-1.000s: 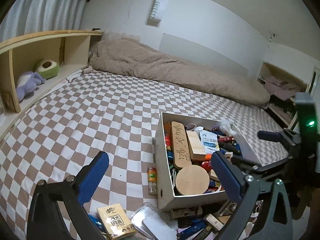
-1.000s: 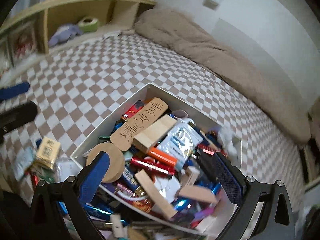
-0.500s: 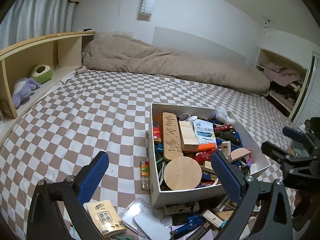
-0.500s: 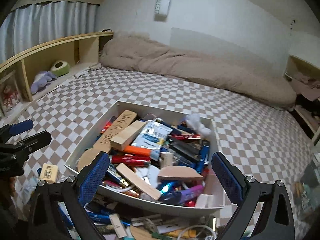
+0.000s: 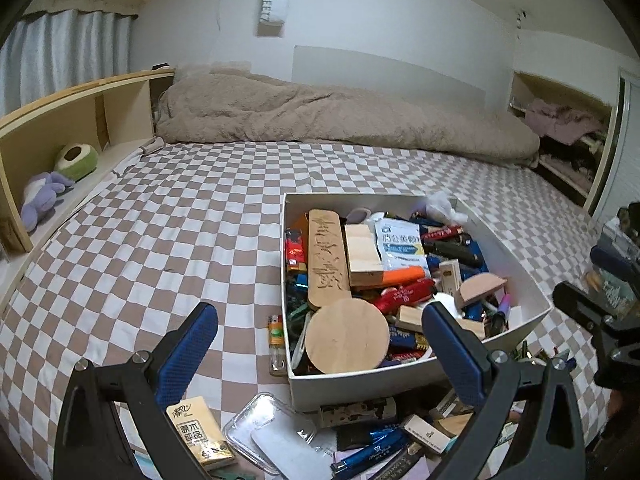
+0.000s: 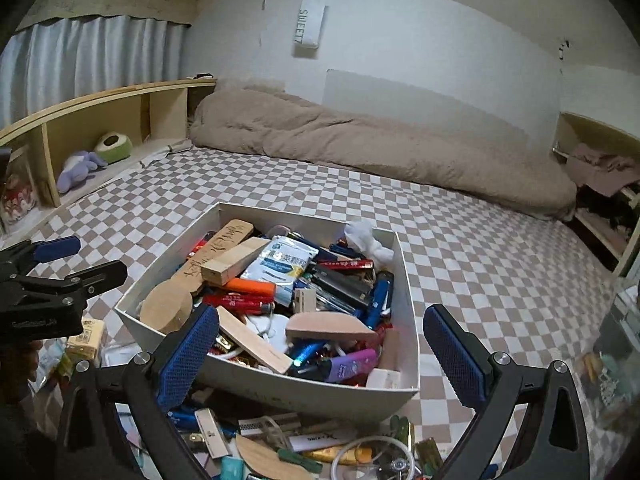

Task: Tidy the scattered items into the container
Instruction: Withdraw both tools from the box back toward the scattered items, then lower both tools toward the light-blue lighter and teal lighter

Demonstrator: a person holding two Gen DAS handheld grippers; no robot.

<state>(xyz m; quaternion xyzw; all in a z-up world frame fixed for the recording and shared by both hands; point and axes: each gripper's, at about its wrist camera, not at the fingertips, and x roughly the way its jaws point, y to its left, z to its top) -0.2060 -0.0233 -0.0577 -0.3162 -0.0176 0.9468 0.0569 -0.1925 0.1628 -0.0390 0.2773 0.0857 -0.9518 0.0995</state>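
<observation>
Clutter of pens and small packets lies nearest, at six o'clock on the checked bed. Above it both the left gripper and the right gripper hang with jaws wide apart, holding nothing. Beyond, the white container sits at about one o'clock in the left view, heaped with items. A beige duvet lies farthest.
</observation>
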